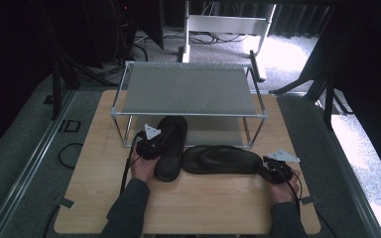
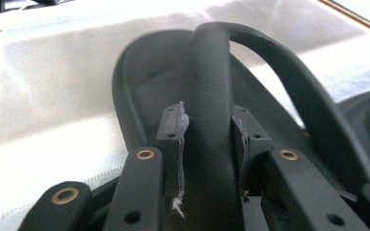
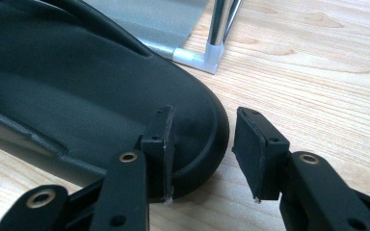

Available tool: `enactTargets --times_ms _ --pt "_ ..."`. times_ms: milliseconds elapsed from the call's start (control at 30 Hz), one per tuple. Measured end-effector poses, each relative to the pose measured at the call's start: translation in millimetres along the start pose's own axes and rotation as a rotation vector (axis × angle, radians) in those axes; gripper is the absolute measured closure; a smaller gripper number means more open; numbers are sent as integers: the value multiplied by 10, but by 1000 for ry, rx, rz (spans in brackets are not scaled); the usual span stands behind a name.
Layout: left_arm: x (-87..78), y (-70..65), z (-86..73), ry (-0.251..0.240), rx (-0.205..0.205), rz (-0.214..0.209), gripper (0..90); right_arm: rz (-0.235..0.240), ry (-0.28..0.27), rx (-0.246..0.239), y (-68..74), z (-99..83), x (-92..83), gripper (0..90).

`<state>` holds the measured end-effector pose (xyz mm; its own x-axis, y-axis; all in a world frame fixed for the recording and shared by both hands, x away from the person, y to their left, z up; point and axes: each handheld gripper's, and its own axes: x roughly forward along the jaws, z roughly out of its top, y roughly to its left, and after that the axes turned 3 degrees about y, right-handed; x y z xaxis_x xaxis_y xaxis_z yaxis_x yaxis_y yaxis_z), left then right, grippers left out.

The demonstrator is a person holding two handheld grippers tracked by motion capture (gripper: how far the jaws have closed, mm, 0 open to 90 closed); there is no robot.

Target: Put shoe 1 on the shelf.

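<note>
Two black flip-flops lie on the wooden table (image 1: 203,198) in front of a two-tier metal shoe rack (image 1: 188,89). The left flip-flop (image 1: 172,141) points away from me, its far end over the rack's lower mesh shelf (image 2: 53,72). My left gripper (image 1: 158,143) (image 2: 211,130) is shut on its thick strap (image 2: 212,72), one pad on either side. The right flip-flop (image 1: 221,159) (image 3: 77,82) lies crosswise. My right gripper (image 1: 265,169) (image 3: 202,139) is at its right end. One pad (image 3: 161,139) rests on the sole's edge; the other stands off the rim, with a gap.
The rack's front right leg (image 3: 221,24) and its white corner foot stand just behind the right flip-flop. Bare wood lies along the table's near edge and to the right. A cable (image 1: 69,153) loops on the grey floor at the left.
</note>
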<state>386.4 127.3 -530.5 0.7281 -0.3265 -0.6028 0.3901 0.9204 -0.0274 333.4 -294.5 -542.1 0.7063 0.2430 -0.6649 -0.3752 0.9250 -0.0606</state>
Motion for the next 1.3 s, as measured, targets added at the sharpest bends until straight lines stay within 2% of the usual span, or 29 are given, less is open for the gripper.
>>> enactTargets --times_ms 167,467,600,733,900,967,1033,1300 --pt "112 -38 25 -15 15 34 721 1 0 1 -2 0 0 591" --pt "238 -13 71 -9 3 69 723 1 -1 1 -2 -1 -1 591" --pt "280 -17 92 -13 20 100 726 1 0 1 -4 -1 -1 591" --pt "279 -10 93 -7 17 91 714 2 -1 1 -3 -1 -1 591" --pt "133 -47 36 -18 -6 49 569 3 0 3 -7 -2 -1 589" --pt "60 -99 -4 -11 18 75 505 2 0 2 -6 -1 0 588" --pt "-31 -108 -44 -31 8 51 481 0 1 4 -4 0 -1 587" --pt "-374 -158 -147 -60 -3 25 381 -2 2 3 -3 1 -1 583"
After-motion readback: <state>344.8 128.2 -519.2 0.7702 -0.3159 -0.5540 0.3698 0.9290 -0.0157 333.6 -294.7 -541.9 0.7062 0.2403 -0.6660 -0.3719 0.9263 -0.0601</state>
